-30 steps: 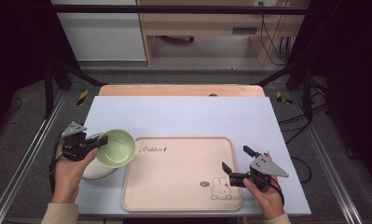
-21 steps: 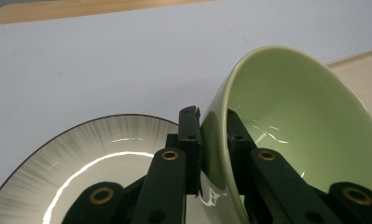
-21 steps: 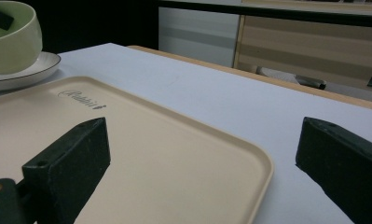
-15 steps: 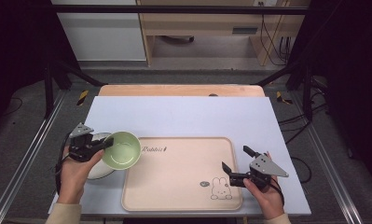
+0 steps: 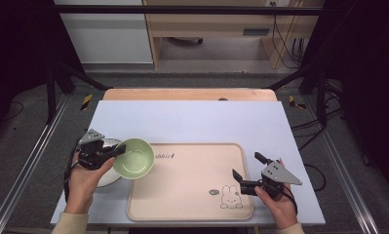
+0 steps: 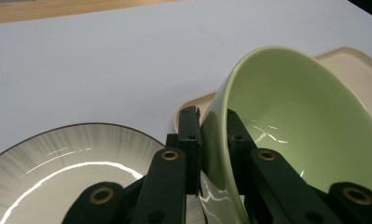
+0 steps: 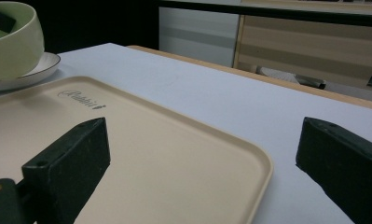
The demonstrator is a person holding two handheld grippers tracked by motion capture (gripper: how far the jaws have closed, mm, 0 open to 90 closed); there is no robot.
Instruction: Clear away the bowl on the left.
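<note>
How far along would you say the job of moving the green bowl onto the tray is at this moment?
Done: the left gripper is shut on the green bowl's rim, one jaw inside and one outside, and the bowl is tilted up off the white plate. In hand: the bowl overlaps the beige tray's left edge. Left: setting it down on the tray. The right gripper waits open over the tray's right side.

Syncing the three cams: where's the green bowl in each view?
High view: green bowl at left, over the tray's left edge, held by the left gripper.
Left gripper view: right half, tilted, rim clamped between the jaws.
Right gripper view: top-left corner, above the plate.
Shared landmark: the beige tray.
</note>
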